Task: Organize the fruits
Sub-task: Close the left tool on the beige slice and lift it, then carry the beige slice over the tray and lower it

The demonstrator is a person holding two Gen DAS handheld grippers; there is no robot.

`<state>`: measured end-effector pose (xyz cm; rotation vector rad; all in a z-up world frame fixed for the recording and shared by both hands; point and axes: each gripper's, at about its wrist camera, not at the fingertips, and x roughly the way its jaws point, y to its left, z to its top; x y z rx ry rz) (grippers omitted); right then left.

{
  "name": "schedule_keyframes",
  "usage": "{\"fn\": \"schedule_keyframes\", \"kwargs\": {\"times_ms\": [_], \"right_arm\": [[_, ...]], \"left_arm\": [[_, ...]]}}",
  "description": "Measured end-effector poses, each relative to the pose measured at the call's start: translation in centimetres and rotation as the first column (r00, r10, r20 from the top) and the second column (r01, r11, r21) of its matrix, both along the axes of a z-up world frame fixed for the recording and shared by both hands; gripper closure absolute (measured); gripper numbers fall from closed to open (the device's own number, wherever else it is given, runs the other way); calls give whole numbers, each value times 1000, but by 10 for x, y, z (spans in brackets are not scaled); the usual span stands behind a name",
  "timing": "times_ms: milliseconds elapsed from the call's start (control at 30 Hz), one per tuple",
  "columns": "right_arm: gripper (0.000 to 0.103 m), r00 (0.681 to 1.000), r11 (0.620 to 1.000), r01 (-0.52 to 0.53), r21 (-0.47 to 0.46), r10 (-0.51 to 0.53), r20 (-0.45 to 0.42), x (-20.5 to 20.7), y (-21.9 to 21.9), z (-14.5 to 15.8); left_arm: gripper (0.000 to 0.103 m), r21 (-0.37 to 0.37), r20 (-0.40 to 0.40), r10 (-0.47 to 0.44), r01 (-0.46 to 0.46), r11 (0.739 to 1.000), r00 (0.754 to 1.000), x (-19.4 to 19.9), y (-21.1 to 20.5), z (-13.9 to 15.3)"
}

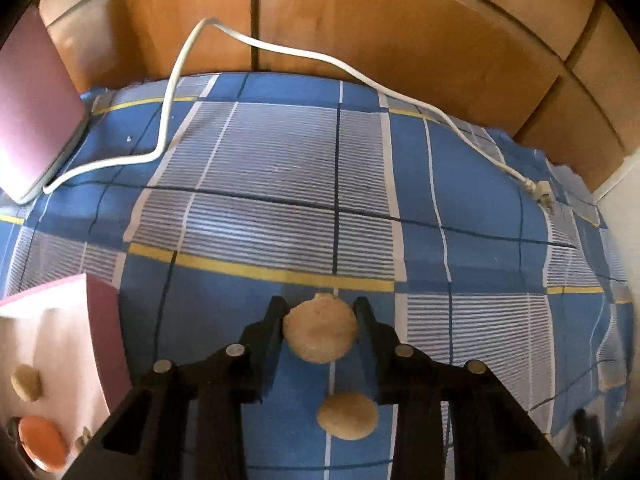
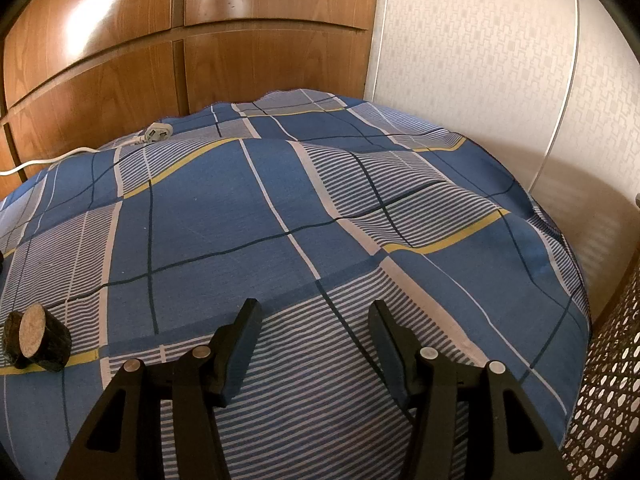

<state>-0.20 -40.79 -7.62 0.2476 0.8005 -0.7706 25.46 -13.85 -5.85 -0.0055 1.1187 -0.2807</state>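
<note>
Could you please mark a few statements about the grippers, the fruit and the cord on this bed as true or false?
1. The left gripper has a tan fruit between its fingers. True.
2. The right gripper grips a fruit. False: it is open, with only the bedsheet beneath.
3. A second tan fruit lies on the sheet below the left gripper. True.
4. The white cord is plugged into the wall. False: its plug lies loose on the sheet.
5. The pink box holds an orange fruit. True.
</note>
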Motion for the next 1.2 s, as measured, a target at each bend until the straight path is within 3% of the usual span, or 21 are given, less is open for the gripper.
{"fn": "schedule_keyframes", "kwargs": {"times_ms": [133,667,967,1200], "right_arm": [[47,1000,1000,0,-4,0,-2,1,0,0],[47,1000,1000,1,-3,-1,-1,2,1,-1],[47,1000,1000,2,-2,-2,1,2,2,-1],[47,1000,1000,2,-3,-2,0,1,2,-1]], "left_arm": [[68,-15,0,23,-23,1000,1000,-8,12,4],[69,-148,187,45,-18,989,981,-100,77,84],[69,-212,184,199,-159,964,962,-163,173,90],[69,-192,139,326,-297,935,935,-202,240,62]]}}
